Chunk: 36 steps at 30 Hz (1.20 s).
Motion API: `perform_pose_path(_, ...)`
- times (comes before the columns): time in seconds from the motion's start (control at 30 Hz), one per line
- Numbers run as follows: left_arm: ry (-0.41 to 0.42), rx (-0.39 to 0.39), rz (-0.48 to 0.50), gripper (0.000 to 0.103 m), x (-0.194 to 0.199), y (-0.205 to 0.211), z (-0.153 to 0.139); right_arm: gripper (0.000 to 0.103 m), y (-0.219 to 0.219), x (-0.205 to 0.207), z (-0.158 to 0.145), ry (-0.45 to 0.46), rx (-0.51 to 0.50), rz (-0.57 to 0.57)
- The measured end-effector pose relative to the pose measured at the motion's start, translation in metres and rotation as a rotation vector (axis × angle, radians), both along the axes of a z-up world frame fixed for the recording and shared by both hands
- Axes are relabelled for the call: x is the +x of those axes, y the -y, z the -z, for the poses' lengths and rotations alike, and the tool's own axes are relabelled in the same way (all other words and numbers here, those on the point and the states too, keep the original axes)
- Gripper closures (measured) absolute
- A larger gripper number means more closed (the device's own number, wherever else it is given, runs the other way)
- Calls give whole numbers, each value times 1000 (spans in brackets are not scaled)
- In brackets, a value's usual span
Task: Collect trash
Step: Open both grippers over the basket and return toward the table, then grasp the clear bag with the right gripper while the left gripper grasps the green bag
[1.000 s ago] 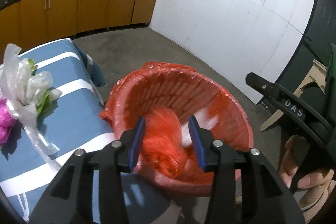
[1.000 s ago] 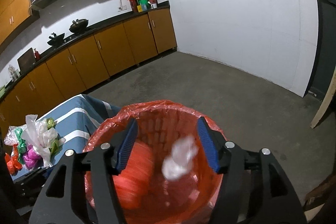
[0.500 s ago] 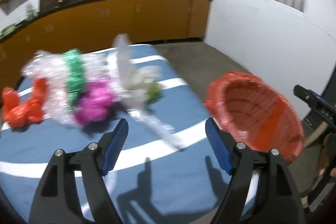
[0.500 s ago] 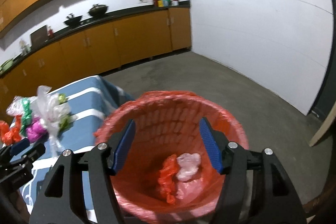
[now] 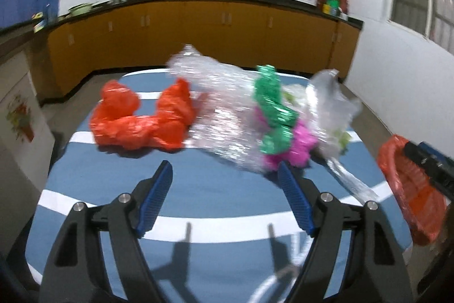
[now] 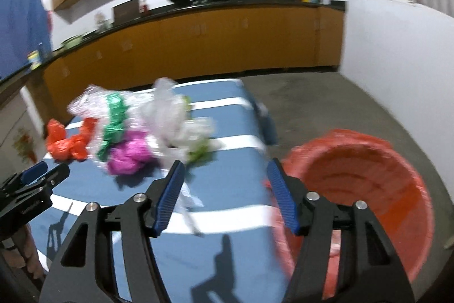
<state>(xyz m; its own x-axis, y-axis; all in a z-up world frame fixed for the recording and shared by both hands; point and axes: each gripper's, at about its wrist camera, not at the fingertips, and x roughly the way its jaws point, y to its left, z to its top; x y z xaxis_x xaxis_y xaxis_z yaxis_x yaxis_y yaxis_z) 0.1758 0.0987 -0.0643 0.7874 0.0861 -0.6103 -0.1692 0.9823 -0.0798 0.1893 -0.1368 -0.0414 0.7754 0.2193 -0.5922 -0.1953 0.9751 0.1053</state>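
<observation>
Left claw (image 5: 225,183) short of trash (image 5: 227,110)

Left gripper (image 5: 225,199) spread wide, blue pads (image 5: 154,203) well apart, nothing between them, held level and pointing forward. Right gripper (image 6: 225,196) likewise wide apart and empty, blue pads (image 6: 168,198) facing each other. Left gripper's tip also showing at the left edge of the right view, fingers of the holding hand (image 6: 27,254) just beneath it.

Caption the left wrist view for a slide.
Open left tool faces crumpled plastic trash on the striped blue table.
</observation>
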Motion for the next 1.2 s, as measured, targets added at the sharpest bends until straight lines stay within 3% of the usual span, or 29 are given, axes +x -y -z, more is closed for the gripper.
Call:
perform_pose_path(0.13, 21, -13, -50, 28, -8, -23, -2, 54, -34, 26, 17, -60, 4, -79)
perform_pose_path(0.5, 37, -32, -126, 28, -8, -59, -2, 54, -77, 64, 42, -106, -91, -143)
perform_pose_path(0.57, 39, -33, -125, 28, -6, -61, -1, 61, -79, 68, 44, -119, -105, -151)
perform_pose_path(0.63, 40, -38, -120, 28, -3, -60, -1, 75, -79, 71, 46, -139, -103, -163)
perform_pose_path(0.7, 41, -47, -115, 28, 1, -60, -1, 86, -77, 71, 47, -151, -94, -172)
perform_pose_path(0.8, 41, -76, -94, 28, 8, -55, -2, 93, -74, 67, 45, -152, -81, -174)
perform_pose_path(0.97, 45, -93, -10, 28, 25, -32, -5, 94, -62, 42, 33, -126, -42, -186)
perform_pose_path(1.2, 9, -132, 103, 37, 58, 8, -5, 94, -33, 5, 26, -110, 22, -149)
